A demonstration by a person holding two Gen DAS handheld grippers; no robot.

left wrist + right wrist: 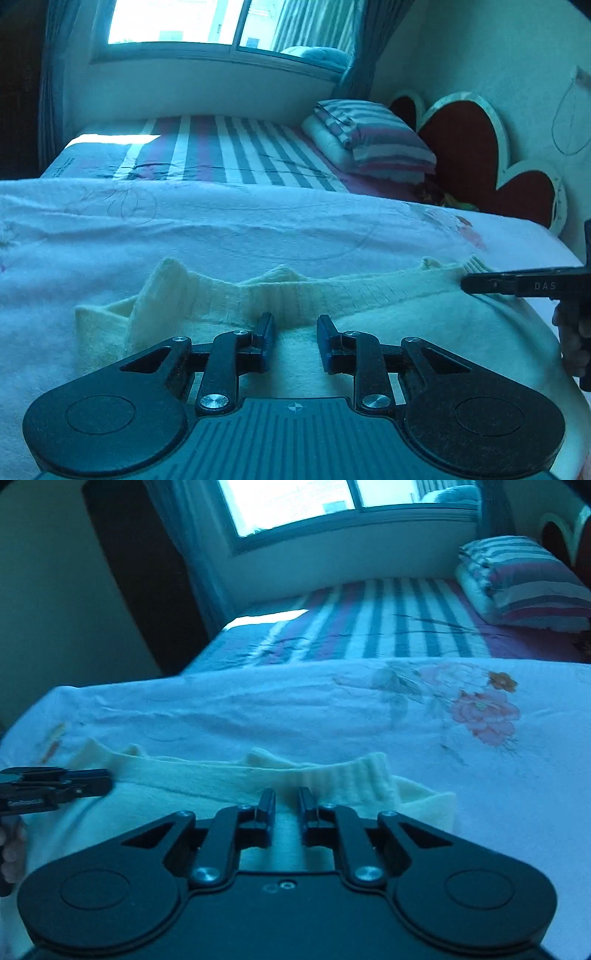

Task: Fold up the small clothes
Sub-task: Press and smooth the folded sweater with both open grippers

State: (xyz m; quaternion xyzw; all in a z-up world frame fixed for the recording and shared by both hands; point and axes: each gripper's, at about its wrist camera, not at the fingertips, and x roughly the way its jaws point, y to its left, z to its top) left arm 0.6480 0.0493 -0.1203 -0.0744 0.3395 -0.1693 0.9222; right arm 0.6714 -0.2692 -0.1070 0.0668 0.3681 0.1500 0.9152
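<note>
A cream knitted sweater (280,295) lies spread across the pink floral blanket (184,229), its ribbed band bunched along the far side. My left gripper (295,334) hovers over the middle of it. Its blue-padded jaws are open and nothing is between them. The right gripper (466,284) comes in from the right edge, its tip at the sweater's right ribbed end. In the right wrist view, my right gripper (287,805) has its jaws drawn close with only a narrow slit, low over the sweater's ribbed band (354,775). No cloth shows pinched there. The left gripper (105,779) enters that view from the left.
Beyond the blanket lies a striped bedsheet (236,151) with a folded striped quilt and pillow (373,136) at the far right. A red heart-shaped headboard (465,140) stands on the right and a window (177,22) at the back. A hand (576,336) holds the right gripper.
</note>
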